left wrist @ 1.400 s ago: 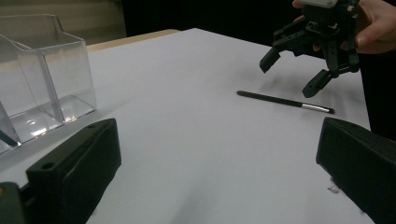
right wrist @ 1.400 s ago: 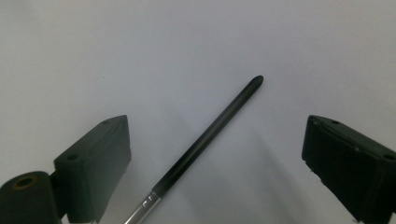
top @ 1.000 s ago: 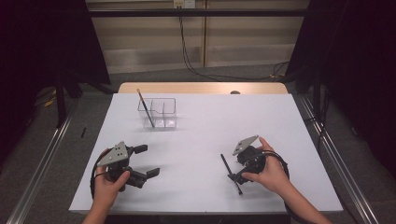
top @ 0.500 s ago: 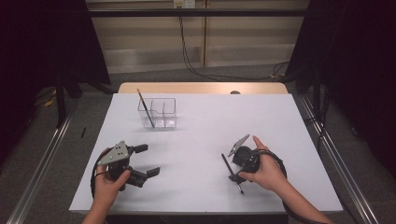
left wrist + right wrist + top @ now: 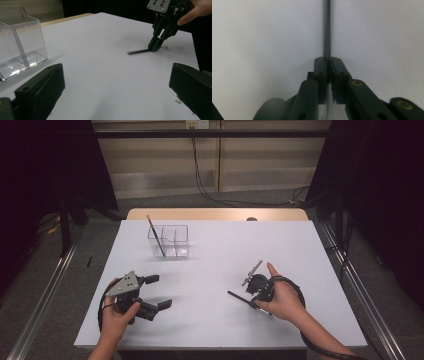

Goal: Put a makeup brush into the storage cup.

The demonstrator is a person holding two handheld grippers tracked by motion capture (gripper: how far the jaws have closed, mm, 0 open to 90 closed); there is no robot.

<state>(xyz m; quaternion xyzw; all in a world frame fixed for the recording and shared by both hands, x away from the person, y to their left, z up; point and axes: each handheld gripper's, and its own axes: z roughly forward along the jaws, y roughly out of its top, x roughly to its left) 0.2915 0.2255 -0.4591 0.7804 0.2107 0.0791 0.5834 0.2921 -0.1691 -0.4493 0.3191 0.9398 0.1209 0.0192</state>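
Left gripper [image 5: 152, 295] idle at the near-left of the bench [image 5: 220, 245], jaws wide and empty, well apart from the clear organizer [image 5: 168, 241] beyond. Right gripper [image 5: 251, 296] tipped down, jaws pinched narrow on a dark pen [image 5: 236, 295] lying flat. Pen's long axis straight out ahead of those jaws.

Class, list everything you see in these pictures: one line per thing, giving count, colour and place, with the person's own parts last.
Table: one, white top with a wooden far edge, centre of the high view.
Clear organiser: one, transparent, compartmented, far left part of the table.
Pencil-like stick: one, dark with a light tip, leaning in the organiser's left compartment.
Dark stick: one, black, thin, near right part of the table, clamped at one end by the right gripper.
Cables: several, black, on the floor beyond the table.
Left gripper: one, black with a grey plate, near left, jaws wide apart.
Right gripper: one, black, jaws closed on the dark stick.
Hands: two, one on each gripper.
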